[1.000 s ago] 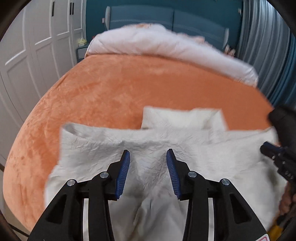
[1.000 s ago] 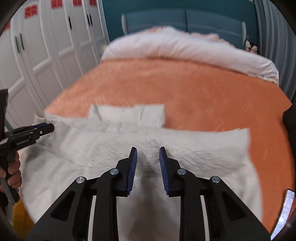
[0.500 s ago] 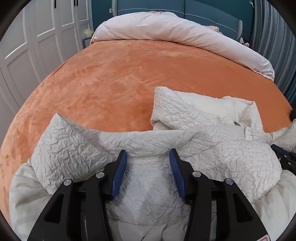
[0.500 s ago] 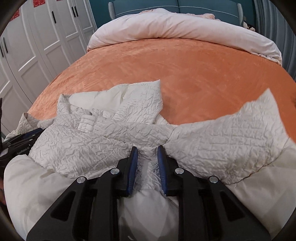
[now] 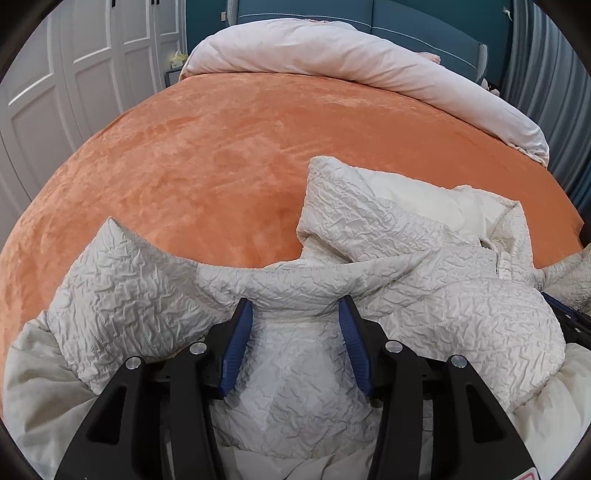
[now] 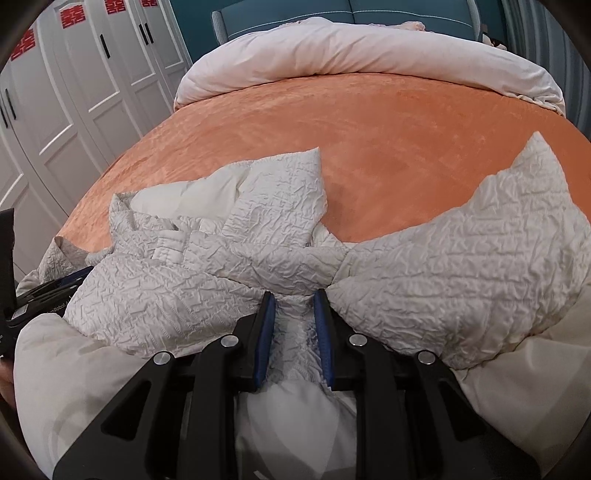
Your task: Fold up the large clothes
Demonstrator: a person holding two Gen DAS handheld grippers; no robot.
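A large cream crinkled padded garment (image 5: 388,258) lies bunched at the near edge of the orange bed (image 5: 221,147); it also shows in the right wrist view (image 6: 461,258). My left gripper (image 5: 295,310) has its blue-padded jaws set around a thick fold of the garment, cloth bunched between them. My right gripper (image 6: 293,299) is shut on a narrower pinch of the same garment. The left gripper's tip shows at the left edge of the right wrist view (image 6: 55,288), and the right gripper's tip at the right edge of the left wrist view (image 5: 569,314).
A rolled white duvet (image 5: 351,62) lies across the far end of the bed, before a teal headboard (image 6: 332,14). White wardrobe doors (image 6: 74,92) stand along the left. Grey curtains (image 5: 546,74) hang at the right.
Both grippers have come down and forward with the garment; its held edge, stretched flat a second ago, now lies slack and bunched on the bed. Little differs from half a second ago.
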